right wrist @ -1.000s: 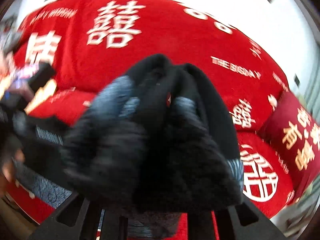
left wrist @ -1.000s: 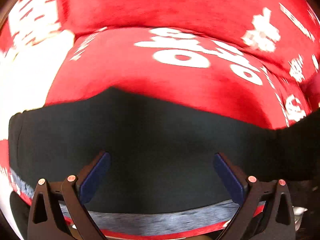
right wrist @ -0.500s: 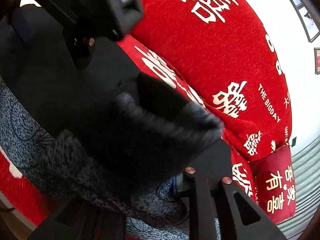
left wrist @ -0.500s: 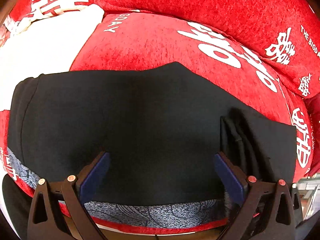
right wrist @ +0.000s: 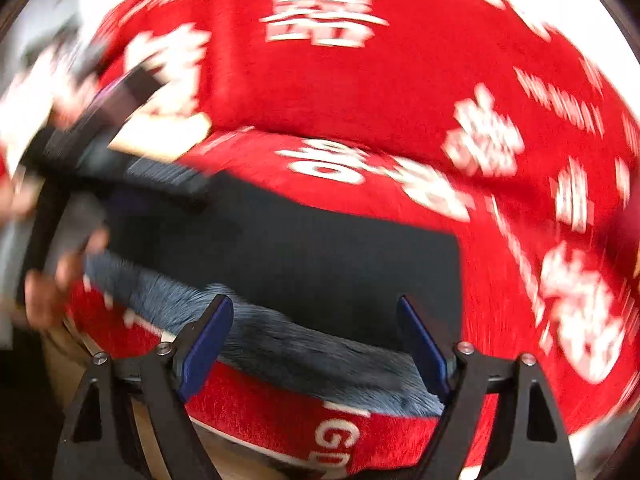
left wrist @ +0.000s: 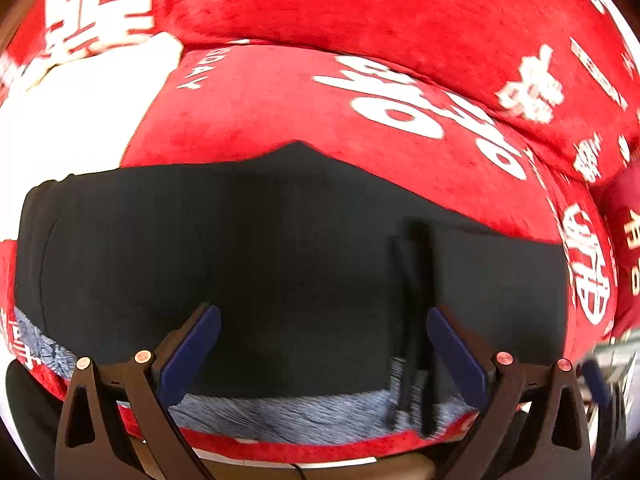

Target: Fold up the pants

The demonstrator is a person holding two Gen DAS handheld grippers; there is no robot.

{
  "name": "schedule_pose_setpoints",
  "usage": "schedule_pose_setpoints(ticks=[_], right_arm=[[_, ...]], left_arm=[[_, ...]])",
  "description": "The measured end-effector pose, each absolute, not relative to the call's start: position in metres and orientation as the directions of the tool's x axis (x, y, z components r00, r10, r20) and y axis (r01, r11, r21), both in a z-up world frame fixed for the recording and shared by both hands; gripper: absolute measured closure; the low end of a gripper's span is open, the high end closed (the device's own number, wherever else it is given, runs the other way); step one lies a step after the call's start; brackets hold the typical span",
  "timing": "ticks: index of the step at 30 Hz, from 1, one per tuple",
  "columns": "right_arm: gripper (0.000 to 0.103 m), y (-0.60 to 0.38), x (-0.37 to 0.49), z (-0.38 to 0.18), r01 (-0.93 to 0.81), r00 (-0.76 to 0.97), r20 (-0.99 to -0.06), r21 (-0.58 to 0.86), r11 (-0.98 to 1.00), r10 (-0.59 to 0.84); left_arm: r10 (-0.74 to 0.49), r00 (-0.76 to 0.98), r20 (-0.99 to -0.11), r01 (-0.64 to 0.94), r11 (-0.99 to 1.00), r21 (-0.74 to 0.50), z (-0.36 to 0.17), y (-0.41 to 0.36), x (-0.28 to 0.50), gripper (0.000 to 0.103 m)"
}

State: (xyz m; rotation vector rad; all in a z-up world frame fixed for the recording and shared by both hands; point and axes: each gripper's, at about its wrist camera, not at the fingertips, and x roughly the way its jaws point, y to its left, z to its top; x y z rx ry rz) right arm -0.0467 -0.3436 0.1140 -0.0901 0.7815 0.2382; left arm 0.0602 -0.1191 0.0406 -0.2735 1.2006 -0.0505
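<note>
The black pants point(left wrist: 288, 248) lie flat across the red sofa seat, with a grey patterned lining band point(left wrist: 304, 412) along the near edge. A raised fold ridge point(left wrist: 414, 300) runs across them at the right. My left gripper point(left wrist: 324, 344) is open and empty just above the near edge. In the right wrist view the pants point(right wrist: 320, 264) lie folded with the grey band point(right wrist: 304, 348) in front. My right gripper point(right wrist: 316, 340) is open and empty above that edge. The left gripper point(right wrist: 120, 148) and the hand holding it show blurred at the left.
The red sofa seat cushion point(left wrist: 320, 112) with white lettering reaches past the pants, with the back cushion point(left wrist: 400, 12) behind. A white cloth point(left wrist: 72, 112) lies at the far left. A dark red pillow point(left wrist: 626, 220) sits at the right. The sofa's front edge point(right wrist: 288, 420) drops off below the grippers.
My right gripper let go of the bundled pants leg and opened. The leg now lies folded over the pants. The right view is swinging and blurred. My left gripper stayed open.
</note>
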Motion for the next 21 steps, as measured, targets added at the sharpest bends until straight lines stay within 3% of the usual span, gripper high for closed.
schedule_pose_setpoints(ticks=[3,6,14,21], right_arm=[[0.016,-0.399,-0.03,0.096,-0.122,0.636,-0.724,0.248,0.961,0.268],[0.016,-0.428,-0.019,0.058,-0.014,0.539,-0.779,0.371,0.928,0.319],[0.015,-0.449,-0.027,0.05,0.006,0.512,-0.771,0.444,0.896,0.379],[0.015,-0.417,0.018,0.08,-0.137,0.568,-0.741,0.344,0.929,0.358]], left_arm=[[-0.162,0.361,-0.918,-0.021,0.983,-0.182,0.043,-0.152,0.055,0.0],[-0.031,0.319,-0.947,0.021,0.999,-0.026,0.023,-0.177,0.053,0.0],[-0.056,0.289,-0.956,0.01,0.998,-0.056,0.008,-0.174,0.057,0.0],[-0.082,0.283,-0.956,-0.004,0.996,-0.086,0.003,-0.171,0.055,0.0]])
